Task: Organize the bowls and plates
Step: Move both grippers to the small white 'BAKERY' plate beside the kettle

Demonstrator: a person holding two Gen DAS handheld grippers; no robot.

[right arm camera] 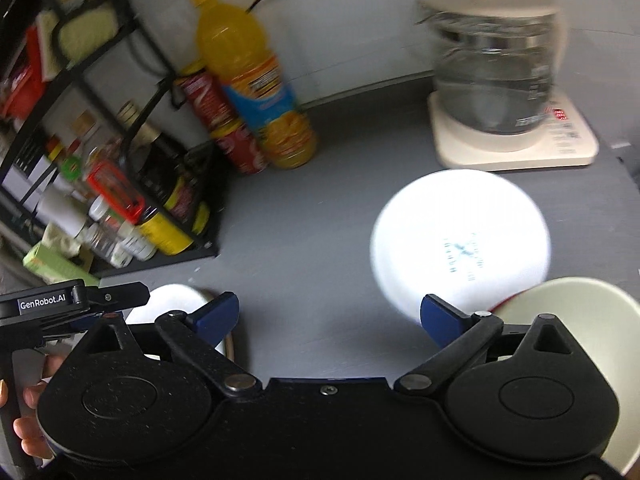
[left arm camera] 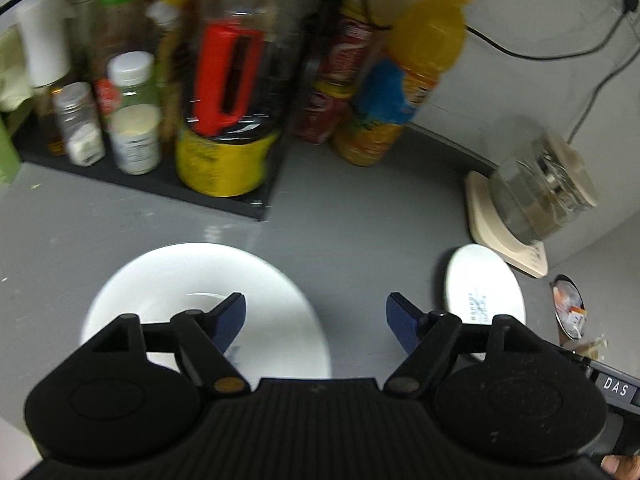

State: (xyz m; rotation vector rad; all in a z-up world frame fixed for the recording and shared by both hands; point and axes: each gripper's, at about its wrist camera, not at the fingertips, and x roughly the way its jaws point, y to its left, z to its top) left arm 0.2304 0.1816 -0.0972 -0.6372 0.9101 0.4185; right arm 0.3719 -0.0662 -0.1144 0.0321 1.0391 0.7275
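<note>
Both my grippers, left gripper and right gripper, hung spread wide, grasping nothing. The plates and what looked like a bowl lay apart on the counter, unstacked.

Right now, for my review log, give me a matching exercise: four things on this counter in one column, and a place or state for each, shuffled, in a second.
Column one:
1. orange juice bottle
2. glass kettle
3. plate with printed lettering
4. left gripper

Column two:
A. on a cream base by the wall
B. fingers apart, holding nothing
C. flat on the grey counter, in front of the kettle's base
D. upright beside red cans, right of the black rack

Pairs: 1-D, 2-A, 3-C, 4-B
</note>
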